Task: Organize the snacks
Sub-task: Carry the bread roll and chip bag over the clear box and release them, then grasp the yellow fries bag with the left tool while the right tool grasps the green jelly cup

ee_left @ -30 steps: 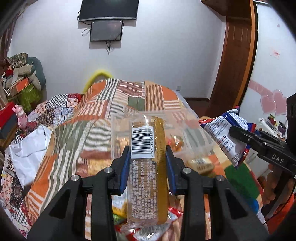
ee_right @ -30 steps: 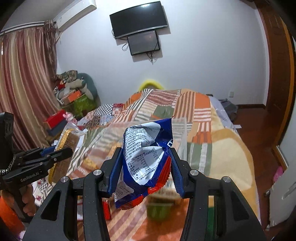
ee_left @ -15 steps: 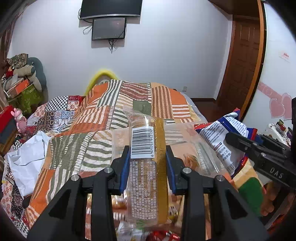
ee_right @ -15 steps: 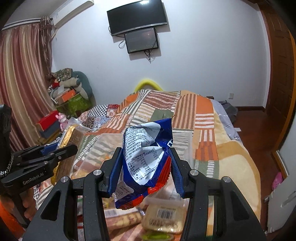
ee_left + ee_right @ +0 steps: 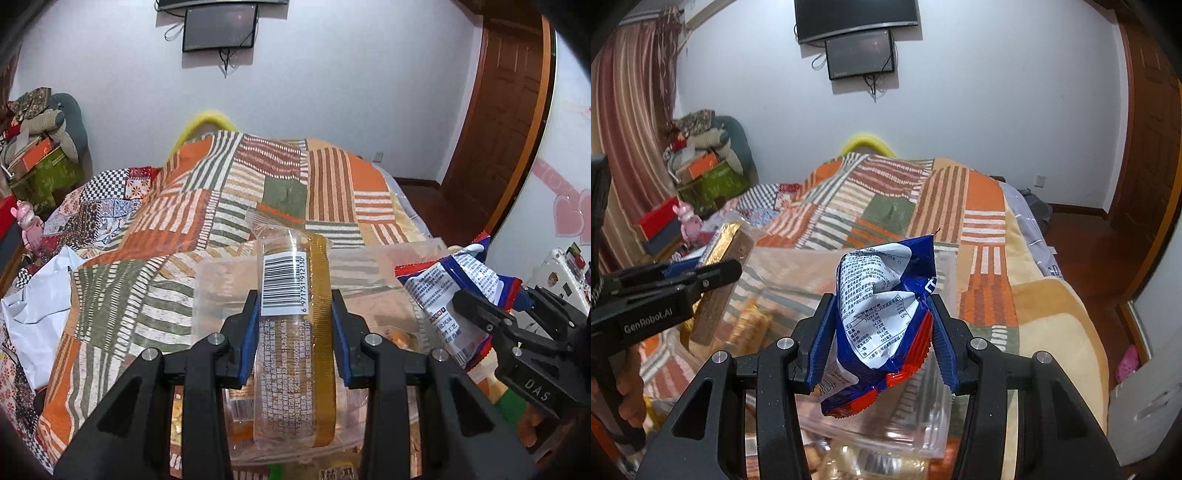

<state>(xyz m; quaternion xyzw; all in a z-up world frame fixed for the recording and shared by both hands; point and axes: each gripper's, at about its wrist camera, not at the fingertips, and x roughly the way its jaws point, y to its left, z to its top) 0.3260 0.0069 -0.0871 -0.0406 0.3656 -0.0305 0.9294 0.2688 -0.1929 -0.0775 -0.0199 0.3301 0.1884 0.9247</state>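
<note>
My left gripper (image 5: pixel 293 325) is shut on a long clear-wrapped snack bar (image 5: pixel 291 332) with a barcode and gold strip, held above a clear plastic bin (image 5: pixel 221 280) on the bed. My right gripper (image 5: pixel 886 332) is shut on a crumpled blue, white and red snack bag (image 5: pixel 882 317), held over the same bin (image 5: pixel 783 273). The bag (image 5: pixel 450 295) and right gripper (image 5: pixel 491 314) show at the right of the left wrist view. The left gripper (image 5: pixel 713 273) with its bar (image 5: pixel 724 280) shows at the left of the right wrist view. More snacks lie in and under the bin.
A patchwork striped blanket (image 5: pixel 258 192) covers the bed. Boxes and stuffed toys (image 5: pixel 701 162) pile up at the left by a curtain. A wooden door (image 5: pixel 502 122) stands at the right. Screens (image 5: pixel 860 51) hang on the far wall.
Both grippers have moved forward with their snacks, and now hang over the clear bin. The loose snacks on the bed have slid to the bottom edge. Both grips are unchanged.
</note>
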